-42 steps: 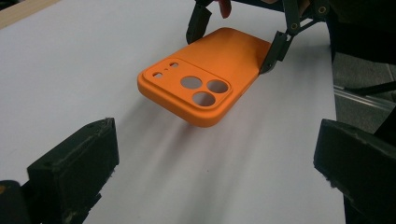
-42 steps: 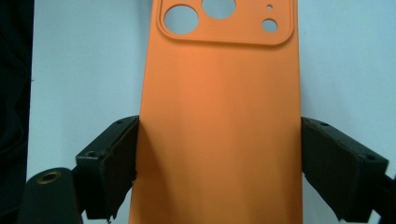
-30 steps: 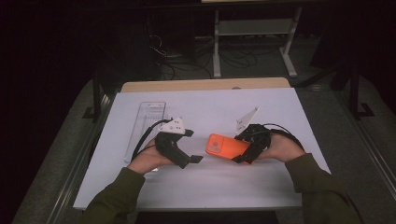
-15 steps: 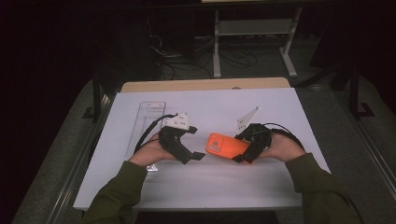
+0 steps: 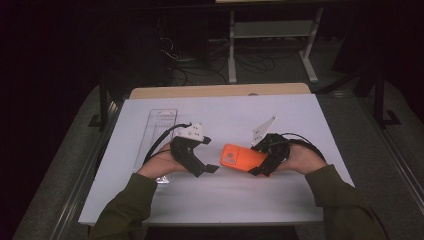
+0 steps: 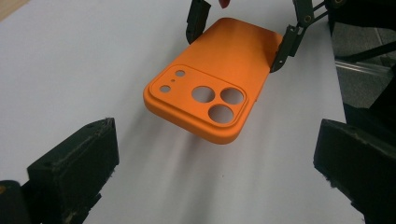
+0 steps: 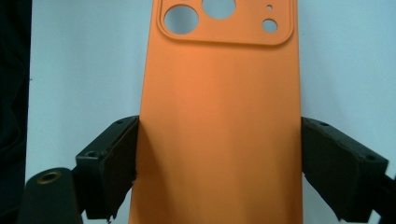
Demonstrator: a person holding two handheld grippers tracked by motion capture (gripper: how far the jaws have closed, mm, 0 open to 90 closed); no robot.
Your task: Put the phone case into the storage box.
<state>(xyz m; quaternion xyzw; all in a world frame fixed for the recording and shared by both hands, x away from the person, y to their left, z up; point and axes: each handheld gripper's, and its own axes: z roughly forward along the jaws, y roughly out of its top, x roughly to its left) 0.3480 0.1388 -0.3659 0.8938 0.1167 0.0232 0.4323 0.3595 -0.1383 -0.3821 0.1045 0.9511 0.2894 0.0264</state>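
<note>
A: High view: orange phone case [image 5: 241,157] is held by the right gripper [image 5: 260,161], pinched across its width betw. the two jaws, camera-cutout end pointing away from that gripper toward the left gripper [image 5: 206,166].

B: Grip confirmed? Right gripper view?

A: Yes. Case [image 7: 219,116] is seen running up from betw. the jaws, both long edges met by the pads [image 7: 116,158], back side facing the cam. Cutouts are at the far end from the jaws. White table cover [image 7: 70,70] is seen behind it.

B: Left gripper?

A: Jaws are spread wide, nothing betw. them. In the left gripper view the case [image 6: 210,88] is seen straight ahead of the jaws, apart from both pads [image 6: 79,158], lifted off the white cover w/ a shadow beneath. Cutout end is the end nearest the left jaws. The right gripper [image 6: 240,32] is seen clamped on the case's far end.

B: Anything else nr. the tools?

A: Clear plastic tray [image 5: 159,131] is lying flat behind and outboard of the left gripper, partly covered by the left hand [image 5: 161,166]. Not touched by either jaw pair.
</note>
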